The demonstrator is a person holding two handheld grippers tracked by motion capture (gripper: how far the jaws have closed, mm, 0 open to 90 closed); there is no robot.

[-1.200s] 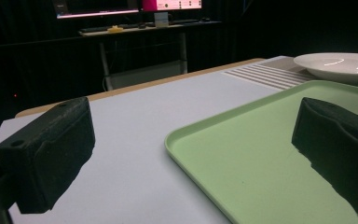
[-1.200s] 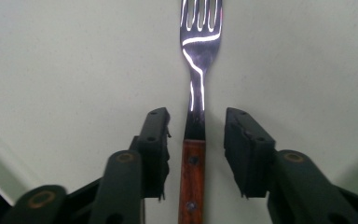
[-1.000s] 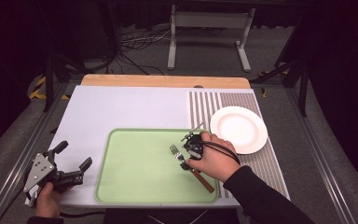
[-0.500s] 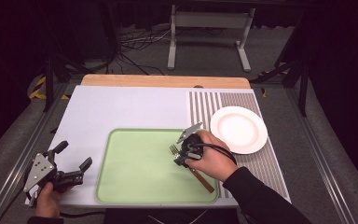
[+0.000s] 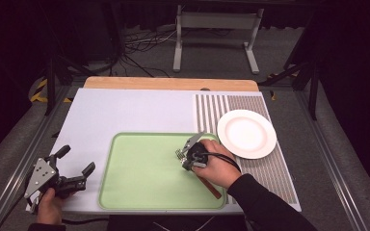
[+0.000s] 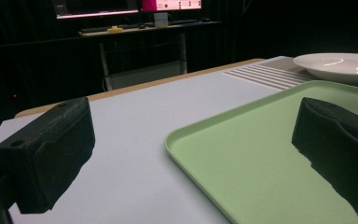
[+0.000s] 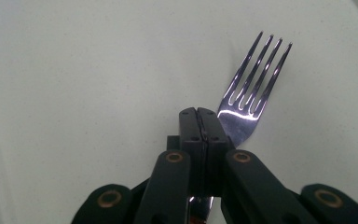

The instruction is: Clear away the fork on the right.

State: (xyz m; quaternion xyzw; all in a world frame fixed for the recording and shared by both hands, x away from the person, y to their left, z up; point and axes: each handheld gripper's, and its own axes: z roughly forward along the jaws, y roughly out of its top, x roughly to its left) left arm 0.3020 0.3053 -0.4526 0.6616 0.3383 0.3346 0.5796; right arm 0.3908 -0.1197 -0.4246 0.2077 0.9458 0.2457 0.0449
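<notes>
A fork [image 5: 179, 154] with a brown handle lies on the green tray [image 5: 139, 192], tines toward the far left. My right gripper [image 5: 188, 158] is over the fork's neck, with the hand covering most of the handle. In the right gripper view the jaws are pressed together with no gap at the gripper's tip [image 7: 198, 113]. The fork [image 7: 254, 88] shows flat just past and beneath them, and I cannot tell whether they touch it. My left gripper [image 5: 76, 159] rests open at the table's near left, off the tray. Nothing is between its pads [image 6: 46, 154].
A white plate [image 5: 246, 133] sits on the striped mat [image 5: 270, 168] right of the tray, and also shows as the plate [image 6: 340, 65] in the left gripper view. The white table surface [image 5: 125, 110] stretches behind the tray. Metal rails run along both table sides.
My right hand and gripper have shifted slightly left and nearer, settling over the fork. The fork and the left gripper have stayed where they were.
</notes>
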